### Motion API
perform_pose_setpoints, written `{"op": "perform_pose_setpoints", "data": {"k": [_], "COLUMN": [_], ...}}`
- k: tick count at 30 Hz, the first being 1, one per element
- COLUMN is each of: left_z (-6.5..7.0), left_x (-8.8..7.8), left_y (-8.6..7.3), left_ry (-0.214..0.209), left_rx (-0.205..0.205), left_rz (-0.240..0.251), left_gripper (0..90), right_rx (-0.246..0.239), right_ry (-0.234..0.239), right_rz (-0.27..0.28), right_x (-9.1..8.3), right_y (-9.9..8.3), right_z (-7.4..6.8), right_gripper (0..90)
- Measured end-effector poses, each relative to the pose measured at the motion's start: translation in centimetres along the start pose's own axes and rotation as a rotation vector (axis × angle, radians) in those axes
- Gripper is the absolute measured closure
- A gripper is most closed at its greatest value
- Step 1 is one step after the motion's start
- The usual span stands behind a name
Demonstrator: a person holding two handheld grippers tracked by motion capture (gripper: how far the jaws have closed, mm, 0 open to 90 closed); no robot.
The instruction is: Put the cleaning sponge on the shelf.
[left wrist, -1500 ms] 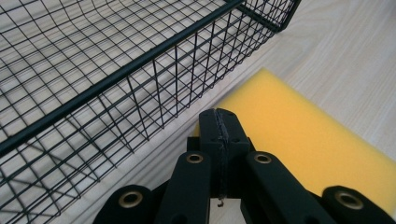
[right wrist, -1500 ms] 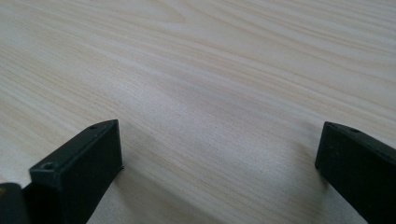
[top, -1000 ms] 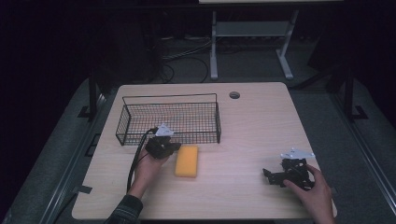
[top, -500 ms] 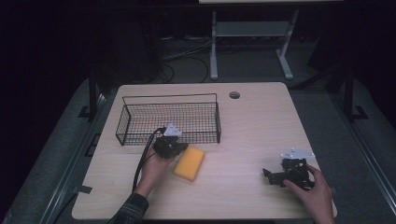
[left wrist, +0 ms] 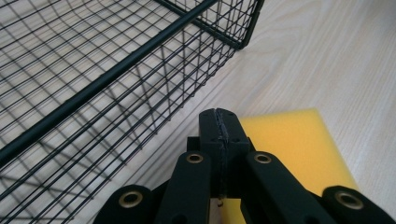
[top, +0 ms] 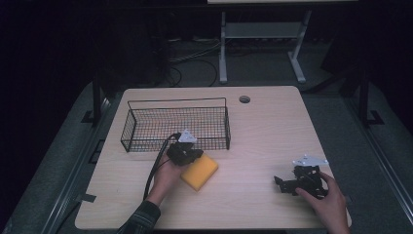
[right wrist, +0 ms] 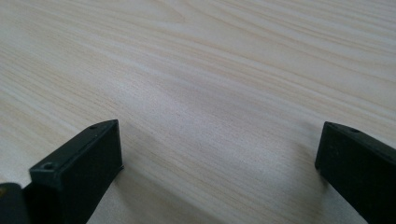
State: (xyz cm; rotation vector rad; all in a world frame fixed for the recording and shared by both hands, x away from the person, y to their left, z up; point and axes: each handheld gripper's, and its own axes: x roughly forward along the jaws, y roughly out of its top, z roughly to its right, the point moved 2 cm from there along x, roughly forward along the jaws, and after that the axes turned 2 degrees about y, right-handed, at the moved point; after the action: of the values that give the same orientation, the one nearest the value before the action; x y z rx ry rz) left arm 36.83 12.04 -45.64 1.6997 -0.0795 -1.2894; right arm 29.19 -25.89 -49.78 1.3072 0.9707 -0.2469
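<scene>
A yellow sponge (top: 199, 171) lies tilted on the wooden table (top: 263, 131), just in front of a black wire basket (top: 175, 124). My left gripper (top: 189, 155) is shut, its jaws pressed together with nothing between them. Its tips sit at the sponge's far left edge, beside the basket's front wall. In the left gripper view the shut left gripper (left wrist: 219, 125) overlaps the left side of the sponge (left wrist: 294, 144), with the basket (left wrist: 93, 84) to the left. My right gripper (top: 283, 184) rests on the table at the right, open and empty. The open right gripper (right wrist: 219, 154) frames bare wood in the right gripper view.
A round cable hole (top: 244, 99) sits near the table's far edge. A cable (top: 157, 165) trails from the left gripper toward the front. Bare table lies between the sponge and the right gripper. A metal stand (top: 258, 44) stands behind the table.
My left gripper has slid to the right along the basket's front wall. The sponge has turned from square-on to tilted. The right gripper has kept still.
</scene>
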Motion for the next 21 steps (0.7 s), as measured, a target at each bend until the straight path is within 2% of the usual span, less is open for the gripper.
{"op": "perform_pose_setpoints", "data": {"k": [13, 18, 21], "left_z": [0.8, 0.5, 0.3], "left_x": [0.7, 0.1, -0.7], "left_y": [0.6, 0.5, 0.6], "left_ry": [-0.021, -0.029, -0.04], "left_rx": [0.019, 0.002, -0.006], "left_rz": [-0.003, -0.003, -0.012], "left_gripper": [89.8, 89.6, 84.4], "right_rx": [0.0, 0.0, 0.0], "right_ry": [0.0, 0.0, 0.0], "right_rz": [0.0, 0.0, 0.0], "right_x": [0.0, 0.0, 0.0], "right_y": [0.0, 0.0, 0.0], "right_z": [0.0, 0.0, 0.0], "right_gripper": [0.0, 0.0, 0.0]}}
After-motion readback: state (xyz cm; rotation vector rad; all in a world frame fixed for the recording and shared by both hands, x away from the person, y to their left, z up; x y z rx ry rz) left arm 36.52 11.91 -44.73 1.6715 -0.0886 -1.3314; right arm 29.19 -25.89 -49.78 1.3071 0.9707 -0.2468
